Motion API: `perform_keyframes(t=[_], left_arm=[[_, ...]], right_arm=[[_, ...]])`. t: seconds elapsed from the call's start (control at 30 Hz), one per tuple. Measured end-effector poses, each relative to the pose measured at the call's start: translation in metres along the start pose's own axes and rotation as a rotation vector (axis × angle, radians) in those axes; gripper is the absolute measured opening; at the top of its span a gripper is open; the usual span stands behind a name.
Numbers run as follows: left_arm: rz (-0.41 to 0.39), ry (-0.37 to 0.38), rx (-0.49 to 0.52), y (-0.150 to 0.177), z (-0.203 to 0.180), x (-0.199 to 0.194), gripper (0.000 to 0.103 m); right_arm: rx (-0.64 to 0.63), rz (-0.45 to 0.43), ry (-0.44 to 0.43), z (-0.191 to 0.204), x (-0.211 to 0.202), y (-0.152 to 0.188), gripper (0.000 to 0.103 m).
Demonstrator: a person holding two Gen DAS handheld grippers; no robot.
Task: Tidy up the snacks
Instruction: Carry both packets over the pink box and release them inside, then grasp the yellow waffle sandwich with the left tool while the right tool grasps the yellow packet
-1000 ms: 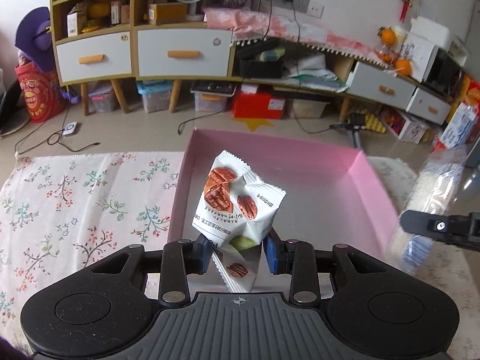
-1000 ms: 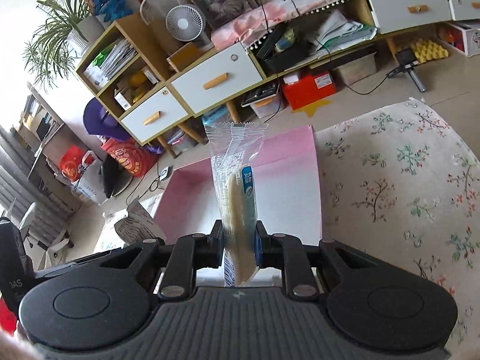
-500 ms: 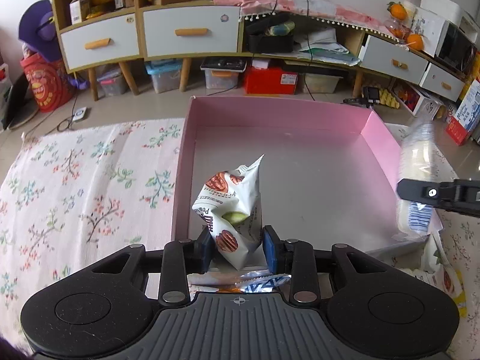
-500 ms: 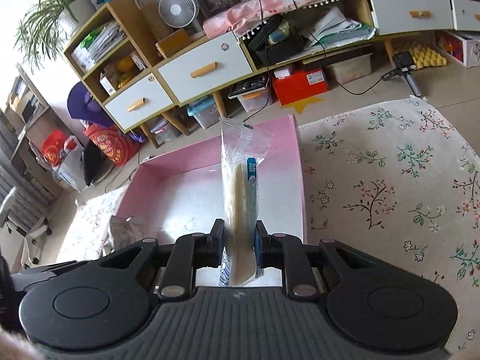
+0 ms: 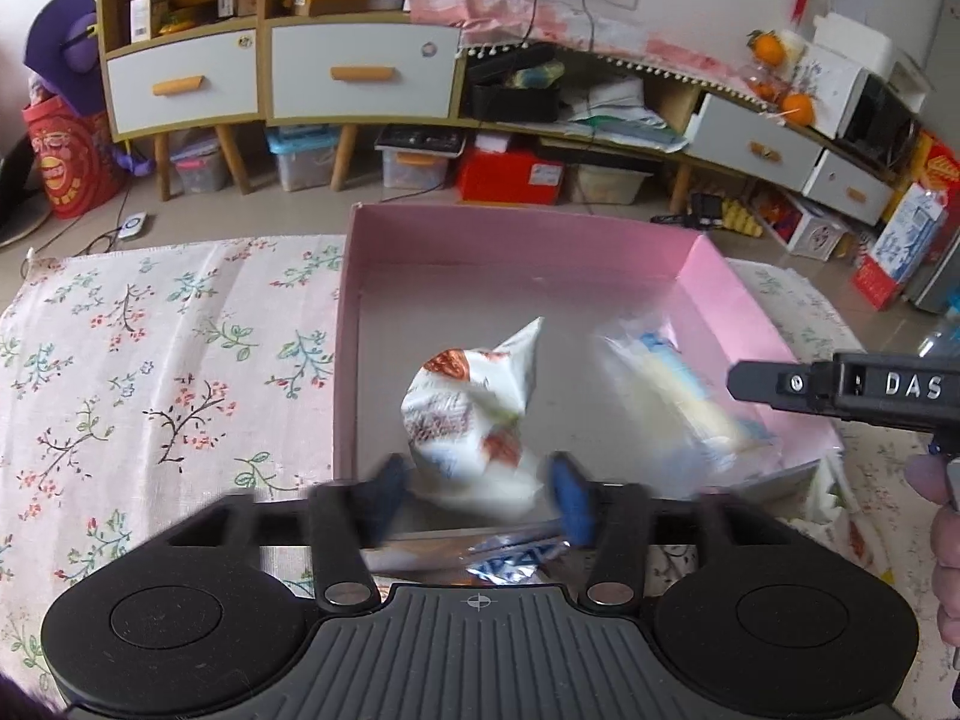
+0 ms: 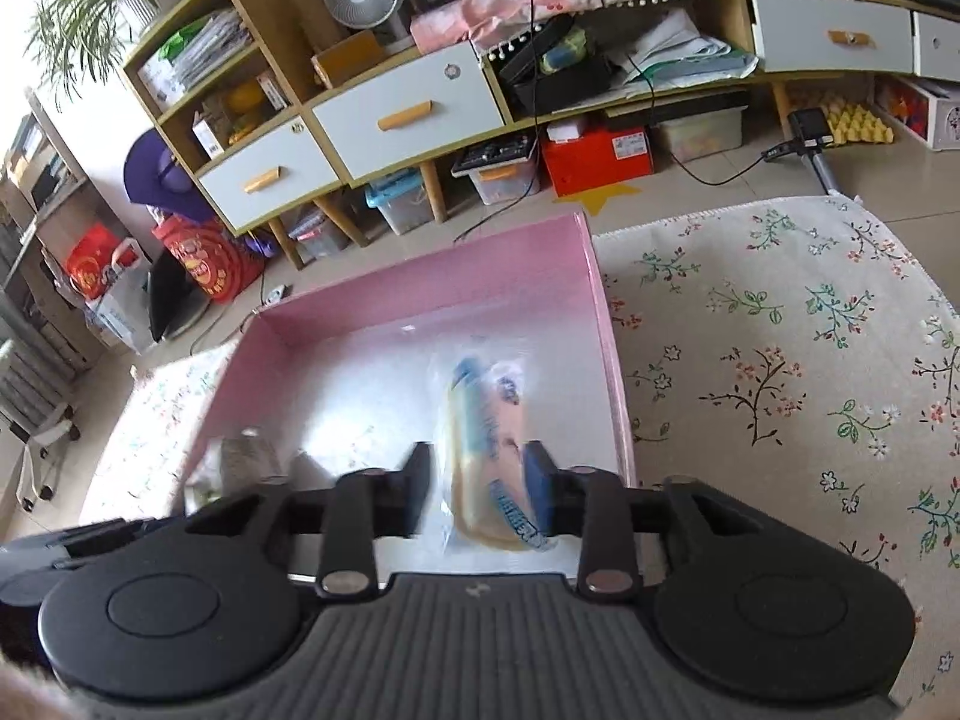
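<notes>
Resting in box: white nut packet (image 5: 474, 420) on the floor of the pink box (image 5: 738, 294), near its near-left side
Left gripper (image 5: 477, 492): jaws spread, packet loose between them
Right gripper (image 6: 477, 480): fingers parted around clear-wrapped pastry (image 6: 486, 438)
Pastry: lying at the box's near right
Setting: floral tablecloth (image 5: 150, 372)

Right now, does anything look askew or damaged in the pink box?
Nothing is damaged. The pecan snack packet looks crumpled and stands tilted in the pink box between the open left gripper fingers; the clear-wrapped snack lies slanted.
</notes>
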State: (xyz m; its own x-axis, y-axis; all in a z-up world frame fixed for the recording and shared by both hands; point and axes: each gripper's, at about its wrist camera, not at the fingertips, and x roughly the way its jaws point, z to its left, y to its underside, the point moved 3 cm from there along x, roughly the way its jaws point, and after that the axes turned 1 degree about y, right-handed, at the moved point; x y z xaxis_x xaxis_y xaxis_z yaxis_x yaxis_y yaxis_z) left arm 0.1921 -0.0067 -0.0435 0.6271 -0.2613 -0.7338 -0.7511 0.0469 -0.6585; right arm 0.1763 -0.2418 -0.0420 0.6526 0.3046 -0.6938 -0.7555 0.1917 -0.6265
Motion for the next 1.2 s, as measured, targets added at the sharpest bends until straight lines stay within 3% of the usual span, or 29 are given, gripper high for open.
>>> perform_keyframes(t=[0.1, 0.27, 0.4, 1.0, 1.2], left_arm=[[-0.022, 0.016, 0.015, 0.001, -0.005, -0.011, 0.072], [-0.043, 0.019, 0.029, 0.006, -0.014, -0.032, 0.083], [-0.055, -0.002, 0.059, 0.014, -0.019, -0.051, 0.093], [-0.028, -0.01, 0.038, 0.076, -0.016, -0.096, 0.099], [-0.032, 0.028, 0.099, 0.099, -0.015, -0.094, 0.099]], right_arm=[[0.021, -0.022, -0.004, 0.001, -0.008, 0.0, 0.06], [0.039, -0.016, -0.012, 0.005, -0.022, 0.005, 0.073], [0.013, -0.024, 0.013, 0.009, -0.037, 0.009, 0.092], [-0.048, 0.005, 0.059, 0.013, -0.073, 0.046, 0.101], [-0.107, -0.029, 0.084, 0.01, -0.078, 0.061, 0.103]])
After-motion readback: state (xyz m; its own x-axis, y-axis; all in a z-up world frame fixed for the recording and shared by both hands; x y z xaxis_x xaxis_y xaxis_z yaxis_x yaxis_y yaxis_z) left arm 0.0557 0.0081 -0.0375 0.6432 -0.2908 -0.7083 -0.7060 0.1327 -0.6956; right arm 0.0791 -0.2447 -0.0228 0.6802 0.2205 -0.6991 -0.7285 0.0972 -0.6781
